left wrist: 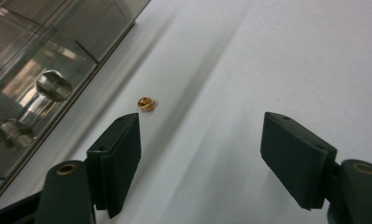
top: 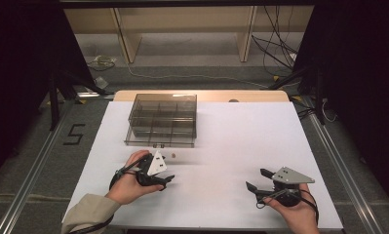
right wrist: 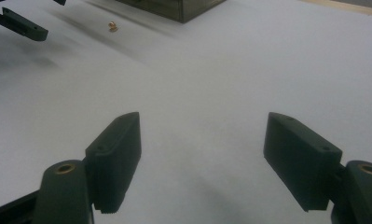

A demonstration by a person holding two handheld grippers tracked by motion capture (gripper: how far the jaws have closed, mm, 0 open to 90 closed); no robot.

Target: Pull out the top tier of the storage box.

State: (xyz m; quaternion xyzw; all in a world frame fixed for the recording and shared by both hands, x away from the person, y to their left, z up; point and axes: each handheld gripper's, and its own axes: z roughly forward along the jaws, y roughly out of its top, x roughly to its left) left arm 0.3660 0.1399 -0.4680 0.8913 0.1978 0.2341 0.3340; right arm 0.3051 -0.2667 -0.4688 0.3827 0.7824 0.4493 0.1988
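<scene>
Left gripper [left wrist: 200,158] spread wide short of small gold-coloured metal nut [left wrist: 147,103] on white table [left wrist: 277,56]: likely light, hard, slippery; best pinched across its sides.

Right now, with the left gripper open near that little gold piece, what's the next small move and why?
Probably ease the left gripper forward and a bit toward its left jaw, so the small gold piece sits between the jaws. It lies on the white table just beyond the left jaw's tip, off the centreline, close to the clear compartment box. Closing now would likely miss it.
</scene>
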